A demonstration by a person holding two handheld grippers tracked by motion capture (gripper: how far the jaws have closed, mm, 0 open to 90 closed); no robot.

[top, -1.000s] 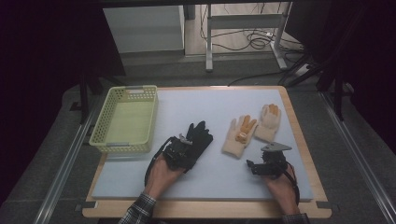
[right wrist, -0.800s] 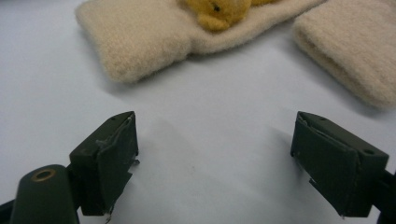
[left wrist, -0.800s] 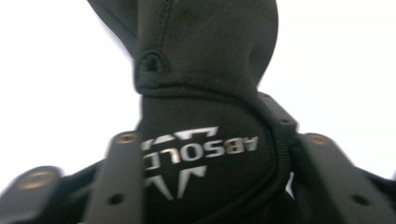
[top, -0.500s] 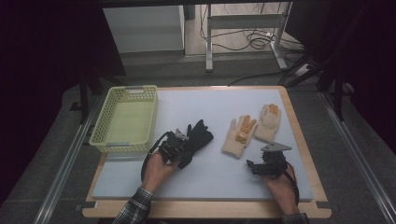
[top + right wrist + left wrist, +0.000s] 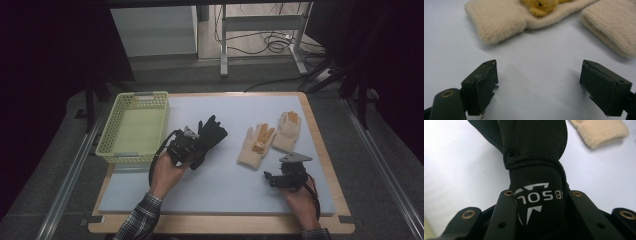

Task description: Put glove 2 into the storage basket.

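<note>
Left gripper (image 5: 196,149) has just been closing and now clamps the cuff of the black glove (image 5: 212,134), whose fingers stretch away beyond its tips over the pale desk (image 5: 225,180); in the left gripper view the cuff's printed band sits pinched between both jaws. Just outward of that hand stands the yellow-green basket (image 5: 134,129). Right gripper (image 5: 272,179) rests released, jaws wide apart on nothing, with two cream gloves (image 5: 256,145) lying near, ahead of its tips.
</note>
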